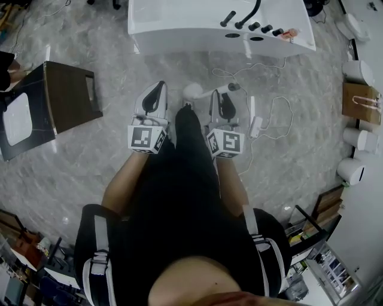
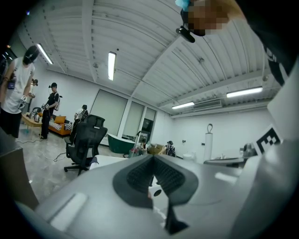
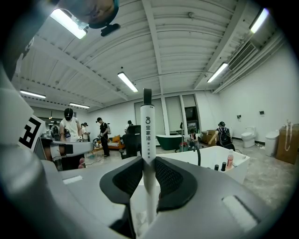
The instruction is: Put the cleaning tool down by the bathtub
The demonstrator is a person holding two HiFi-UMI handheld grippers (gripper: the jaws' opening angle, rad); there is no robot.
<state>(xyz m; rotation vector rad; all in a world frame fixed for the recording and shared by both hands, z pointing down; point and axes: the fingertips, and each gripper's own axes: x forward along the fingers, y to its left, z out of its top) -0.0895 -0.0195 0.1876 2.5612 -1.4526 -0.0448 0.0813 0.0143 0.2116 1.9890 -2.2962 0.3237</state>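
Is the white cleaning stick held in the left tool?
No: the left tool has its jaws together with nothing between them, while the white cleaning stick stands clamped in the right tool.

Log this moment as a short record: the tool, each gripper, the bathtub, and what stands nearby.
tool: white-handled cleaning tool, upright between the jaws, not yet set down
right gripper: shut on the tool's handle
left gripper: jaws together, nothing between them
bathtub: white, on the floor ahead of both grippers, with a black faucet on its rim
nearby: dark brown cabinet on the floor to the left
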